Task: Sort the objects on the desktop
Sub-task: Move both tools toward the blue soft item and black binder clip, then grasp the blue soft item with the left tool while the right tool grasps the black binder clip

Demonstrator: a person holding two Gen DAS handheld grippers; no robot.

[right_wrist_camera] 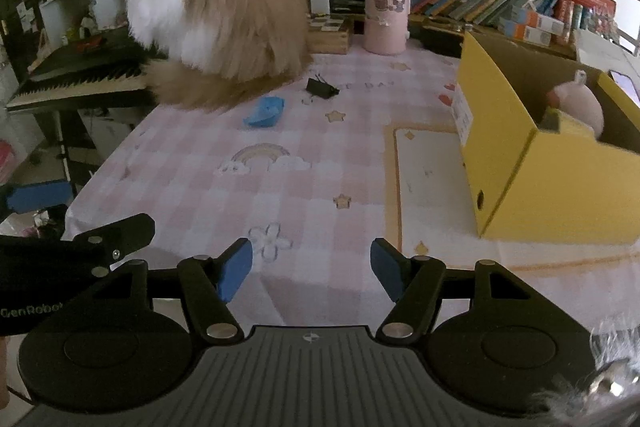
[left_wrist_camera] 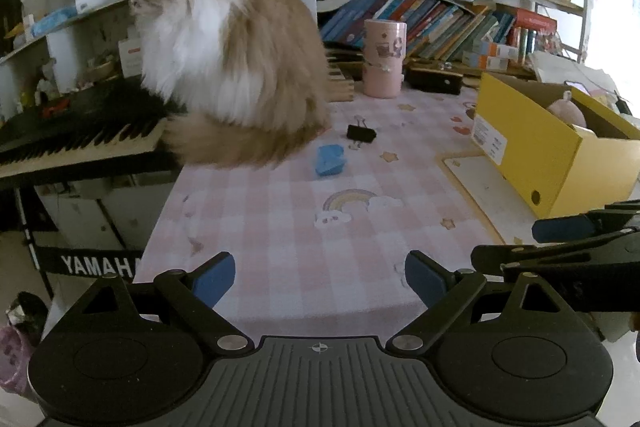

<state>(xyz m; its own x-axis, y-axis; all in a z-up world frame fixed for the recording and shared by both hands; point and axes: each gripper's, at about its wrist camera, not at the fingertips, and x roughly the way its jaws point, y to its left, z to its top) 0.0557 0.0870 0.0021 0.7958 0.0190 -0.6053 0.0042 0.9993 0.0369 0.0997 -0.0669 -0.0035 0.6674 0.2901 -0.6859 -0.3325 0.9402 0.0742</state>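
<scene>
**Blue eraser at twelve o'clock**

The blue eraser point(right_wrist_camera: 265, 111) lies ahead of you, long axis slanting toward one o'clock, binder clip point(right_wrist_camera: 321, 87) just beyond. Both tongs gape empty; your right gripper point(right_wrist_camera: 311, 273) seems nearer than the left gripper point(left_wrist_camera: 319, 281).

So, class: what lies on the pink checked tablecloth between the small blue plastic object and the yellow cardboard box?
Only bare tablecloth with printed stars separates the blue object from the yellow box; the right wrist view shows this best.

Side-by-side wrist views over table point(left_wrist_camera: 280, 227)
</scene>
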